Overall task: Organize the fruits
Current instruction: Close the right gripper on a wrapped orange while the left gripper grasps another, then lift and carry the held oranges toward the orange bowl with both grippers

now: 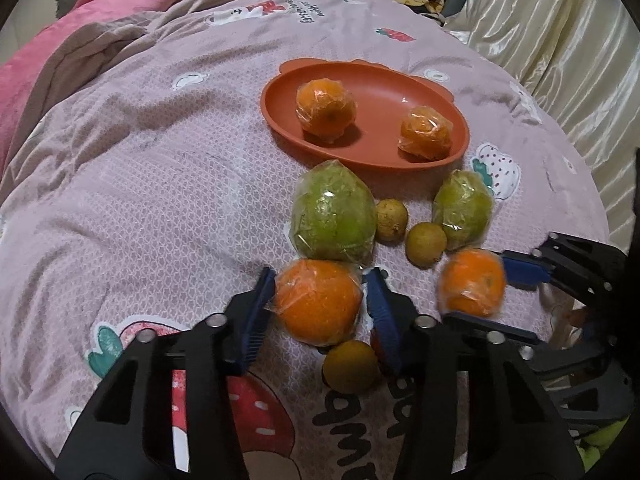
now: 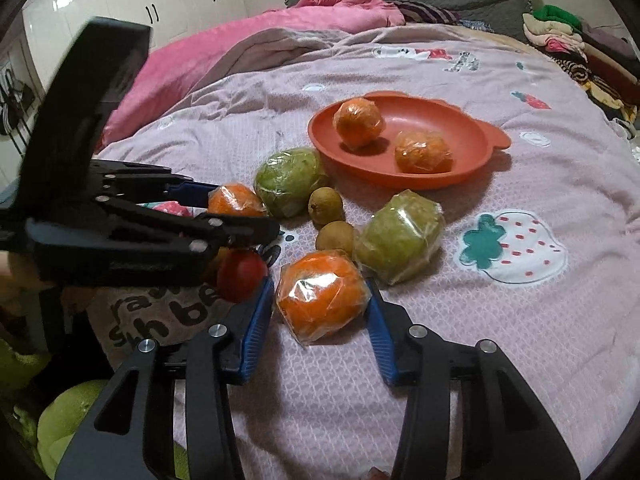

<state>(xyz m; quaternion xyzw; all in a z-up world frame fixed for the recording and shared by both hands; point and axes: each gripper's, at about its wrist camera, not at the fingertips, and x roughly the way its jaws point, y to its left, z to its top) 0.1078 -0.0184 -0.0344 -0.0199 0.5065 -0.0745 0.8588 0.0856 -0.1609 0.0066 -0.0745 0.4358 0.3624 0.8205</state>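
My left gripper (image 1: 320, 280) is shut on a plastic-wrapped orange (image 1: 318, 306) lying on the bedspread, a blue pad against each side. To its right, my right gripper (image 1: 476, 292) is shut on a second wrapped orange (image 1: 472, 282); the right wrist view shows that orange (image 2: 322, 296) between its pads (image 2: 258, 316). Beyond them lie two green wrapped fruits (image 1: 334, 216) (image 1: 464, 208) and several small yellow-brown fruits (image 1: 392, 220). An orange-red plate (image 1: 360, 66) further back holds two wrapped oranges (image 1: 326, 106). A red fruit (image 2: 242, 276) sits under the left gripper (image 2: 244, 208).
A pink blanket (image 2: 248, 48) is bunched at the far left of the bed, and a pile of clothes (image 2: 580, 44) lies at the far right. Cream satin fabric (image 1: 560, 60) borders the bed's right side. Green fruits (image 2: 68, 412) lie low at the near left.
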